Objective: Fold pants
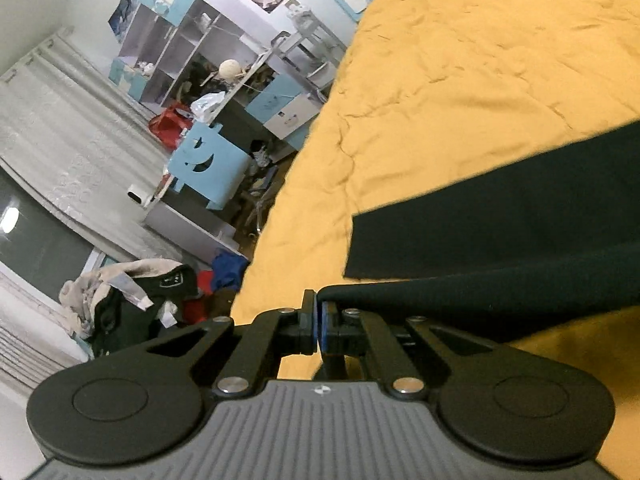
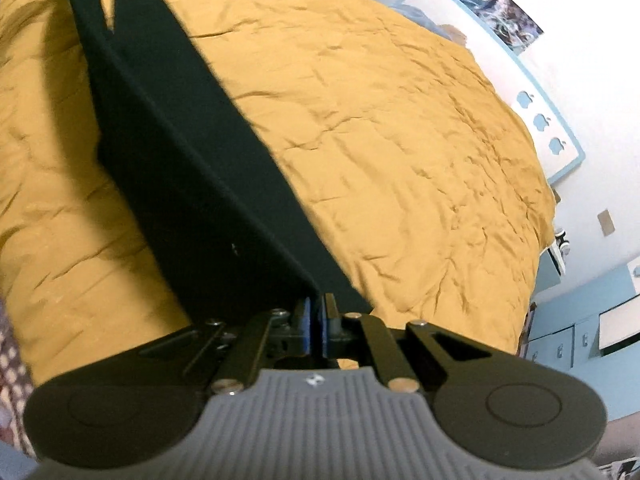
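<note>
Left gripper (image 1: 319, 322) pinches one edge of the black pants (image 1: 500, 224); right gripper (image 2: 316, 320) pinches another, stretching them taut above the yellow bedspread (image 2: 400, 140) near its left edge. Fold under way; next, probably lay this end over.

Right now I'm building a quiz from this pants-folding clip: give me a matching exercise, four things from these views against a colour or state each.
Things:
1. left gripper
2. pants
3. bedspread
4. chair back

Colour or state:
A. mustard yellow, wrinkled
B. light blue, with cut-out shapes
C. shut on a fabric edge
D. black, partly lifted off the bed

Pairs: 1-C, 2-D, 3-A, 4-B
</note>
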### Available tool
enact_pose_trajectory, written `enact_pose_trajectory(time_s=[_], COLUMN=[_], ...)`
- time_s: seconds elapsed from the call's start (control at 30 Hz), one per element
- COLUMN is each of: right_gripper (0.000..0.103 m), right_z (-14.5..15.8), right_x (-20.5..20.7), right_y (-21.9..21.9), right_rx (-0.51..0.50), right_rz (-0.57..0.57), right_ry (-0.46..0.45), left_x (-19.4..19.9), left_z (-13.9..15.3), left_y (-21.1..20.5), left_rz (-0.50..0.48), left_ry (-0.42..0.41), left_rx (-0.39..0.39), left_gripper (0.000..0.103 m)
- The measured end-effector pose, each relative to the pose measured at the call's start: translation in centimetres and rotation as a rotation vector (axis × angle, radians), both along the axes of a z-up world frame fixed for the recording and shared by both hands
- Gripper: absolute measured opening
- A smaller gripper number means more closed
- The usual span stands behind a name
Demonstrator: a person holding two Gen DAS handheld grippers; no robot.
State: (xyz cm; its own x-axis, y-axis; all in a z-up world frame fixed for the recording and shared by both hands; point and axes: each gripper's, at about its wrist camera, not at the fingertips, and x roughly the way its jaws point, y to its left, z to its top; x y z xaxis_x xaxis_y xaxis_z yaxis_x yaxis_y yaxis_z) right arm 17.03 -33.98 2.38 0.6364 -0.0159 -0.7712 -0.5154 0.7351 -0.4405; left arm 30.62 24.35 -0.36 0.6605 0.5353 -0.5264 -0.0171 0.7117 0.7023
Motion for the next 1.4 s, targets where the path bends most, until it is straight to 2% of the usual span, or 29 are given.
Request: enact_pose_trajectory(time_s=[0.2,0.47,0.67,0.9,1.1,1.17,1.2,1.23,1.3,1.4], right_gripper=[0.0,0.0,0.0,0.0,0.0,0.003,0.01,0.025,0.048,0.048], right_z=[-1.9,-8.0,-11.6,-13.5,-14.7,-15.0,-15.0,-14.9,-14.4,-13.0], right_x=[6.7,14.1,17.3,18.6,19.4,19.5,19.4,19.3,18.9,17.6], right_y=[-1.9,-4.4,-5.2,-5.3,-5.9,-5.9,-5.9,-5.9,-6.0,-7.2], right_rx=[0.065,0.132,0.152,0.151,0.191,0.2,0.203,0.203,0.21,0.266], right_rz=[-0.068,-0.137,-0.17,-0.179,-0.223,-0.236,-0.238,-0.246,-0.26,-0.311], right_ry=[0.046,0.163,0.207,0.245,0.252,0.247,0.241,0.231,0.209,0.185], left_x=[4.9,11.3,14.2,16.3,17.1,17.3,17.1,16.9,16.5,15.2], left_z=[-1.5,-4.8,-8.0,-10.2,-11.5,-11.7,-11.5,-11.3,-10.2,-7.5], left_y=[-2.3,-4.5,-5.4,-6.3,-7.0,-7.3,-7.4,-7.3,-6.9,-6.0], left_rz=[0.014,0.04,0.045,0.053,0.064,0.063,0.061,0.059,0.074,0.111], left_ry=[0.021,0.094,0.146,0.17,0.179,0.184,0.177,0.164,0.131,0.078], left_rx=[0.072,0.118,0.167,0.175,0.163,0.151,0.142,0.128,0.07,-0.06], left_gripper=[0.001,0.001,0.001,0.001,0.004,0.018,0.022,0.027,0.03,0.031])
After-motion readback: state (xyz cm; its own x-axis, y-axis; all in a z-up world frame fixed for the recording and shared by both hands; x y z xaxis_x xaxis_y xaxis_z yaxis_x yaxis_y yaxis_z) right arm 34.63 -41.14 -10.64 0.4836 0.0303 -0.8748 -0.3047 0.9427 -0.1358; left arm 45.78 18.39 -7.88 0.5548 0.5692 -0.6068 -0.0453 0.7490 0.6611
